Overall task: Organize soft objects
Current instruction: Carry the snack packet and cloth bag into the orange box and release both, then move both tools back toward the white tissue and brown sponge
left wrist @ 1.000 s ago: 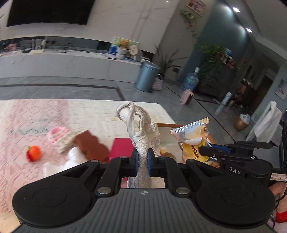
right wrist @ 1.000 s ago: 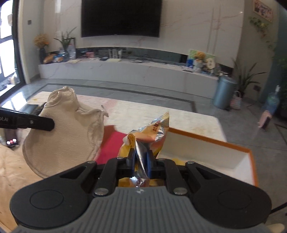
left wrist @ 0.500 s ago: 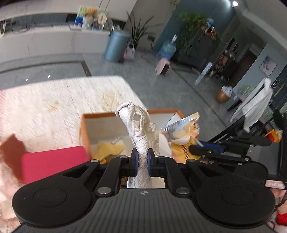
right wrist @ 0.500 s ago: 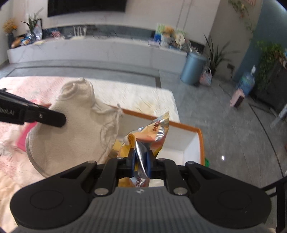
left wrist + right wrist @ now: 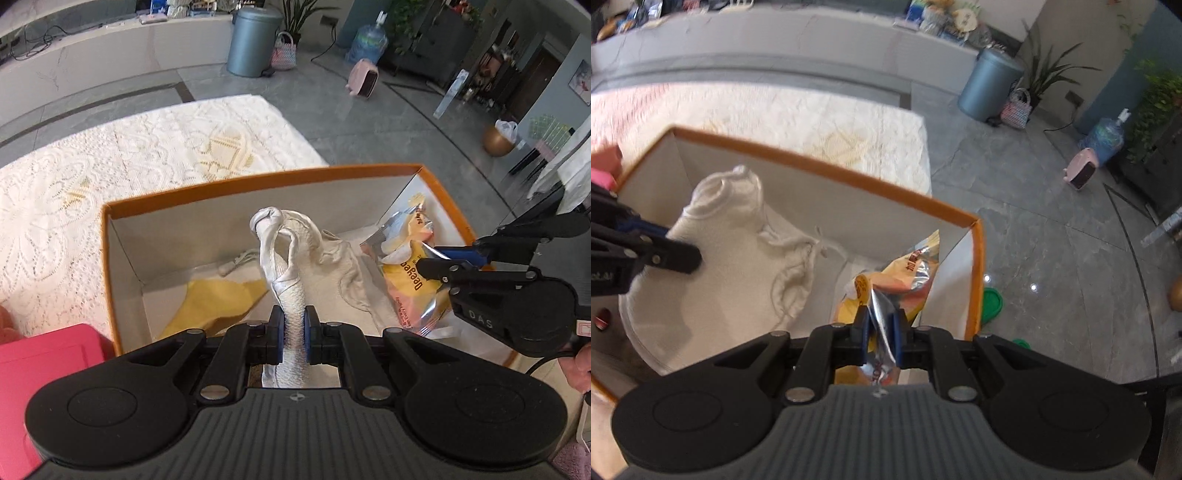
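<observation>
Left hand-held gripper (image 5: 294,329) pinches a white cloth pouch (image 5: 291,266); right hand-held gripper (image 5: 880,326) pinches a yellow snack bag (image 5: 886,284). Both hang inside the orange-rimmed box (image 5: 258,177), bag at right.

Counter (image 5: 55,206): covered by a white lace cloth (image 5: 155,147)
On it: orange-rimmed box (image 5: 258,181) — pink box (image 5: 44,354) just beside its left corner

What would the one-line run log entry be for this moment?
left gripper: shut on cream drawstring cloth bag | right gripper: shut on yellow foil snack packet | both over orange-rimmed box
</observation>
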